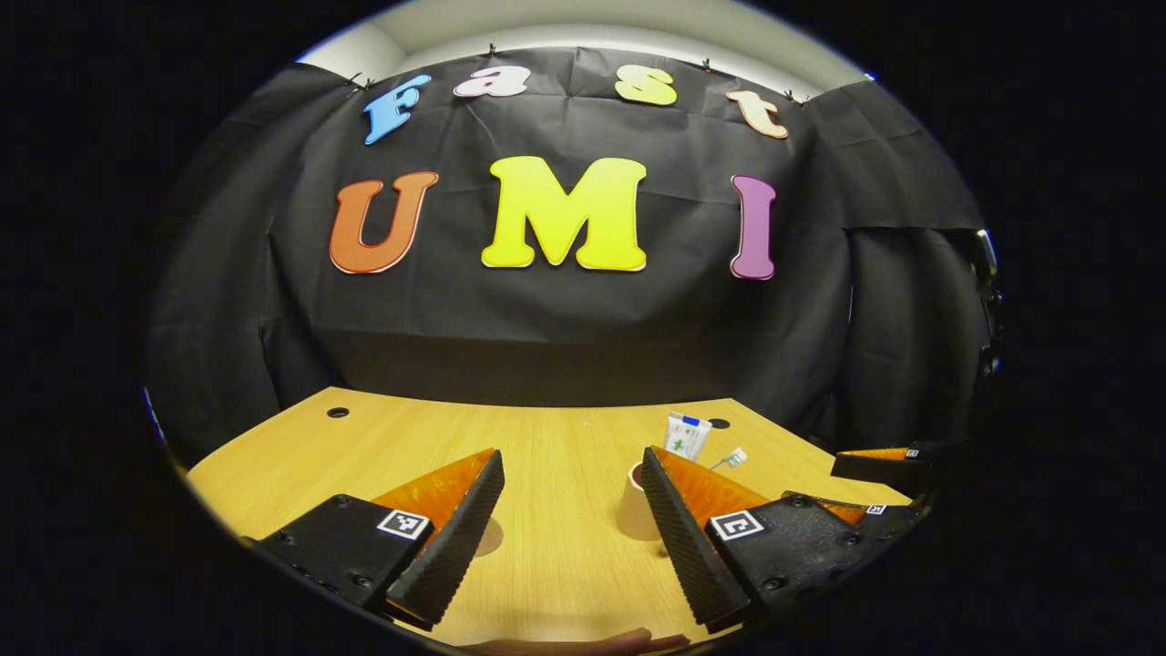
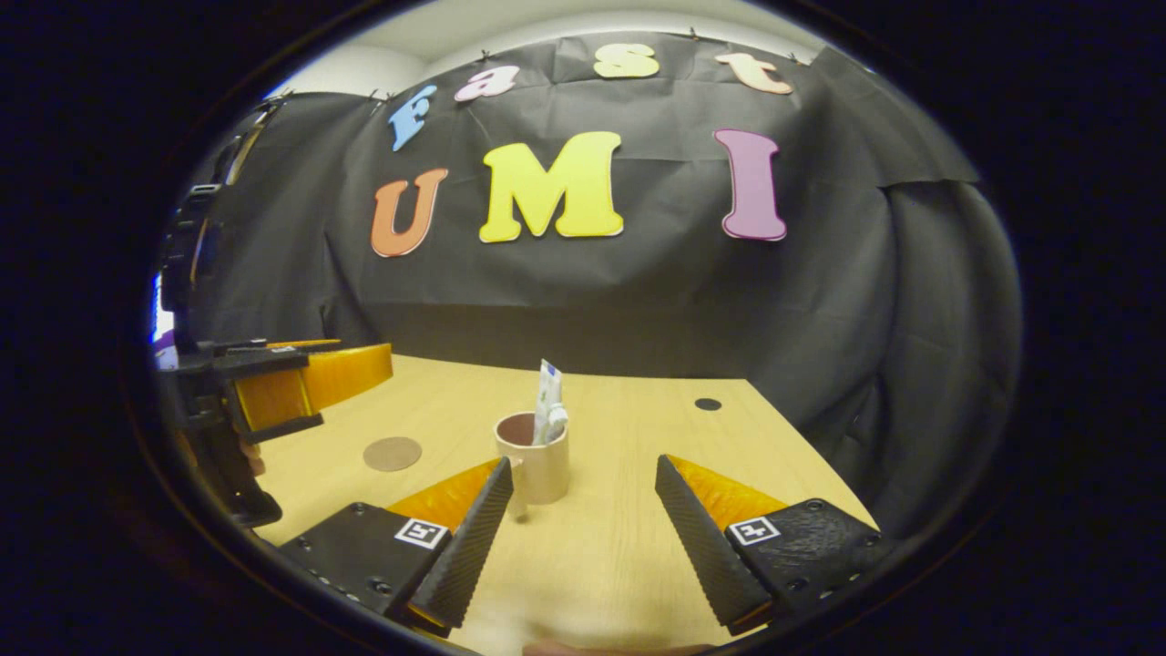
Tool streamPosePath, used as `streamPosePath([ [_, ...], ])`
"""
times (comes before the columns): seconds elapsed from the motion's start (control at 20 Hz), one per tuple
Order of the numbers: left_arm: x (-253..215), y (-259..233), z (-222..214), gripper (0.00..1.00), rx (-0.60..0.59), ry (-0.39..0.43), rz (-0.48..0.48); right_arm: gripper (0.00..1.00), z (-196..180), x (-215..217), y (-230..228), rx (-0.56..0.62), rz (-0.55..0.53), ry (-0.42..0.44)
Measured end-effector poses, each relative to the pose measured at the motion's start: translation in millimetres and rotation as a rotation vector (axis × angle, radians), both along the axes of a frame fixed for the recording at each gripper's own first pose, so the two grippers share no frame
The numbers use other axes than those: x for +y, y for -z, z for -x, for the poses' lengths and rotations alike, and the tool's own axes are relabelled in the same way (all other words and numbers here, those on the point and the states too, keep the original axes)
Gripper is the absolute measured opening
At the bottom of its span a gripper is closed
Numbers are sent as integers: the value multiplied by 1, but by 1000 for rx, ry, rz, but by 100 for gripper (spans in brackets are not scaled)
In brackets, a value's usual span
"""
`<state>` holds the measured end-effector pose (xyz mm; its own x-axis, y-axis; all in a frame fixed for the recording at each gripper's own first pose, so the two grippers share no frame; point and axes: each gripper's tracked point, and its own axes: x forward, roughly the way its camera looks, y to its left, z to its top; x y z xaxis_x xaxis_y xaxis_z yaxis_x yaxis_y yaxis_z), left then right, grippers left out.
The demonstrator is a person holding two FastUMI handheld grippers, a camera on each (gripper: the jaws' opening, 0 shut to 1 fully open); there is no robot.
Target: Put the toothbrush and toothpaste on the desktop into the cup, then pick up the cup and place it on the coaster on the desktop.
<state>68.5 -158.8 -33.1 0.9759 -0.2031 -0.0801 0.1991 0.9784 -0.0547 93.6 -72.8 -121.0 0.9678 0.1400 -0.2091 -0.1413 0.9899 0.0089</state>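
Standing upright in the cup (image 2: 539, 466), the toothpaste (image 2: 547, 398) has its long axis near vertical, flat crimped end up, with a slight lean to the right in the right gripper view. It is a white tube with blue and green print. The toothbrush (image 2: 555, 421) sits beside it in the same cup, its pale head poking out just over the rim; in the left gripper view the toothbrush (image 1: 731, 458) slants up and to the right next to the toothpaste (image 1: 688, 434).

The cup is a plain beige cylinder with a dark reddish inside, standing on the wooden desk (image 2: 619, 547) near the middle. In the left gripper view the cup (image 1: 635, 515) is partly hidden behind the left claw's own right finger.

The coaster (image 2: 393, 453) is a flat brown disc lying on the desk to the left of the cup, apart from it and with nothing on it. In the left gripper view a part of the coaster (image 1: 489, 538) peeks out beside the claw's left finger.

The right claw (image 2: 579, 519) is released, fingers spread wide and holding nothing, with the cup just ahead of its left finger. The left claw (image 1: 569, 519) is likewise released and holds nothing; seen from the right gripper view, the left claw (image 2: 310, 383) hangs above the desk at the left edge.
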Motion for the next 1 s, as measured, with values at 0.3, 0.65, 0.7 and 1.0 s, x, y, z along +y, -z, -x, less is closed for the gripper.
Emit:
streamPosePath([
  [0.3,46,-3,15,99,-47,-72,-11,95,-15,35,6,98,3,-12],
  [0.65,95,-13,22,99,-104,-136,-39,96,-50,49,14,279,45,39],
  [0.7,97,-15,23,99,-110,-133,-38,96,-54,51,17,319,42,41],
  [1.0,94,-24,31,99,-143,-86,-28,96,-70,71,42,472,112,26],
])
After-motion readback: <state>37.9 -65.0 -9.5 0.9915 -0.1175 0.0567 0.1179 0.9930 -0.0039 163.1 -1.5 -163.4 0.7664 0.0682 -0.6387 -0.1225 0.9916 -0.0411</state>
